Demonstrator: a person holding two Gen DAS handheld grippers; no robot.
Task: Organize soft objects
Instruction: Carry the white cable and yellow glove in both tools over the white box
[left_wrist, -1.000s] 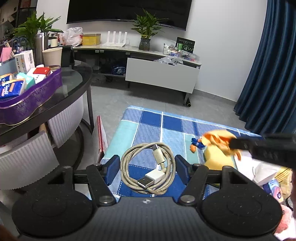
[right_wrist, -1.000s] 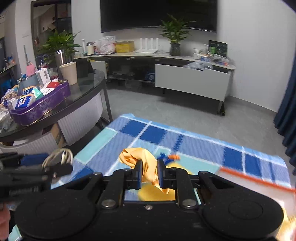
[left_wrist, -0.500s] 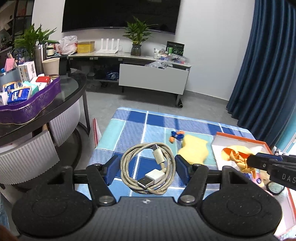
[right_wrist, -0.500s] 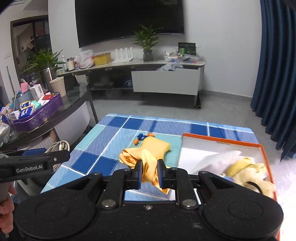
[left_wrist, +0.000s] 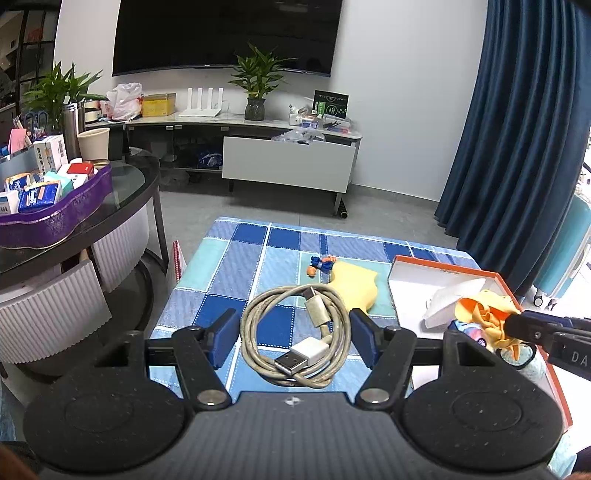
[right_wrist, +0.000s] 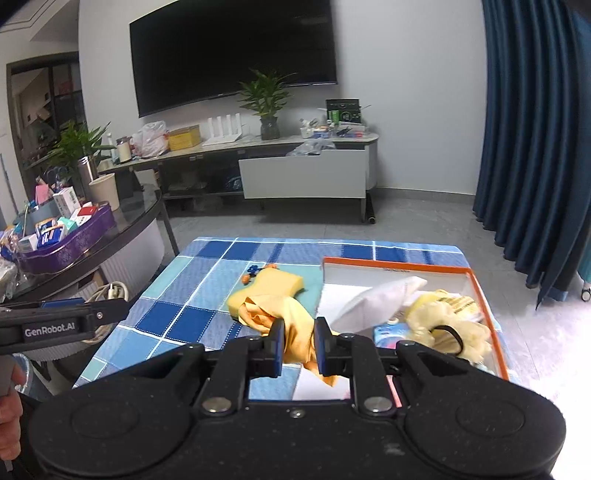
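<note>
From the left wrist view, the left hand-held gripper (left_wrist: 293, 338) has its blue pads pressed against the two sides of a coiled grey USB cable (left_wrist: 295, 336), which hangs between them above the surface (left_wrist: 236, 266) covered in a blue checked cloth. On that cloth, beyond the cable, lies a yellow sponge (left_wrist: 356, 282), and just past its far end a small tangle of blue and orange earplugs on a cord (left_wrist: 321, 263). To the right sits an open orange-rimmed box (left_wrist: 436, 264) with a white inside; a white face mask (left_wrist: 450, 299) lies in it. The right hand-held gripper (left_wrist: 511, 325) comes in from the right edge over the box, clamped on a crumpled orange cloth (left_wrist: 484, 315). A round glass-topped side table (left_wrist: 136, 184) with a purple tray (left_wrist: 55, 218) of small packets stands to the left.

From the right wrist view, the right hand-held gripper (right_wrist: 298, 345) has its pads close together, pinching the orange cloth (right_wrist: 280, 314), which bunches up ahead of the fingers and droops below them, above the near left corner of the box (right_wrist: 399, 265). Inside the box lie the white face mask (right_wrist: 380, 299) and a pale yellow fluffy item (right_wrist: 443, 317) with a black band across it. The yellow sponge (right_wrist: 275, 284) rests on the cloth-covered surface (right_wrist: 207, 273) just left of the box. The left hand-held gripper (right_wrist: 110, 306) shows at the left edge with the cable (right_wrist: 110, 290) in its grip.
</note>
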